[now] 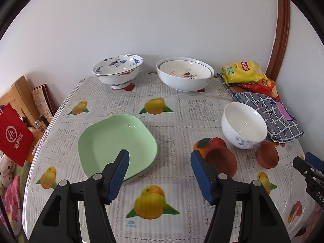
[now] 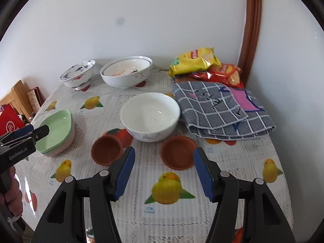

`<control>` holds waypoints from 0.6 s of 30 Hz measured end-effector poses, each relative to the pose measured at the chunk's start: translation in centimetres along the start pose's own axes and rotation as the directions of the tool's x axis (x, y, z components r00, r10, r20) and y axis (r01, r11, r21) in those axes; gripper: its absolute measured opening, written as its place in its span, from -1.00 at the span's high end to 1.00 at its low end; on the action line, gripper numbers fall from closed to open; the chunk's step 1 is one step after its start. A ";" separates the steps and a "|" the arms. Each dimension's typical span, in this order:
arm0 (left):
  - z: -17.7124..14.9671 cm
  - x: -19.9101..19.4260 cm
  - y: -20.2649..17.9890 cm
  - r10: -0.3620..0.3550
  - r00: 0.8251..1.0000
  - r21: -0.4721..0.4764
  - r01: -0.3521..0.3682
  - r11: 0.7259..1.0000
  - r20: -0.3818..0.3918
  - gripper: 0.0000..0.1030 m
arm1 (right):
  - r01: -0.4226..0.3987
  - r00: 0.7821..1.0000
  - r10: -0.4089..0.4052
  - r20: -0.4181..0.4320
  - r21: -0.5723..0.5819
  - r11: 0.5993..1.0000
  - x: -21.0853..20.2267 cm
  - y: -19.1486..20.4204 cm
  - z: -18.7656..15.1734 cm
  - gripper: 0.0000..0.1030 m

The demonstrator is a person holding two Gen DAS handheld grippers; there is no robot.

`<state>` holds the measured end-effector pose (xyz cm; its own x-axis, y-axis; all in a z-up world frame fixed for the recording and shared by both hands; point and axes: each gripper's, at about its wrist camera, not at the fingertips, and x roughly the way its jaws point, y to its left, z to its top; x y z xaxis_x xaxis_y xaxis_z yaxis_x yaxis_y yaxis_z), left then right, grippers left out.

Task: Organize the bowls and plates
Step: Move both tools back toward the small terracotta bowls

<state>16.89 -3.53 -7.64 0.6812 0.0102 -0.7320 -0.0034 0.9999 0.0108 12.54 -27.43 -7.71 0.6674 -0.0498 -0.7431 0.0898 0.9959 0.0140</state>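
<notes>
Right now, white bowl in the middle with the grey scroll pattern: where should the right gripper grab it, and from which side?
Probably the near rim of the white bowl, from above: one finger inside, one outside. It sits upright and empty, and its body looks wider than the right gripper stands open. Come between the two brown cups at its base; the far right rim sits against the checked cloth.

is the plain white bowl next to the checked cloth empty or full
Empty: the white bowl stands upright, and its bare glossy inside shows down to the bottom in both views.

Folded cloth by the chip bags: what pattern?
Grey with white checks and a pink patch; the cloth shows best in the right wrist view.
</notes>
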 end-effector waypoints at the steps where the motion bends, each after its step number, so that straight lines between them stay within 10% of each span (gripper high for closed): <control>1: -0.1 0.2 -0.7 -0.007 1.000 0.008 0.008 1.000 -0.013 -0.19 | 0.005 1.000 -0.005 -0.015 0.019 1.000 0.3 -1.0 -0.4 -0.16; 18: -0.9 6.9 -5.7 -0.030 0.984 0.036 0.037 0.999 -0.176 -0.19 | -0.021 0.995 0.029 -0.094 0.090 0.996 6.0 -5.2 -1.9 -0.13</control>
<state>21.01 -9.15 -13.37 0.5412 -0.0188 -0.8407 0.0477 0.9988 0.0084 14.70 -32.71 -13.53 0.5974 -0.0133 -0.8018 0.1420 0.9858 0.0894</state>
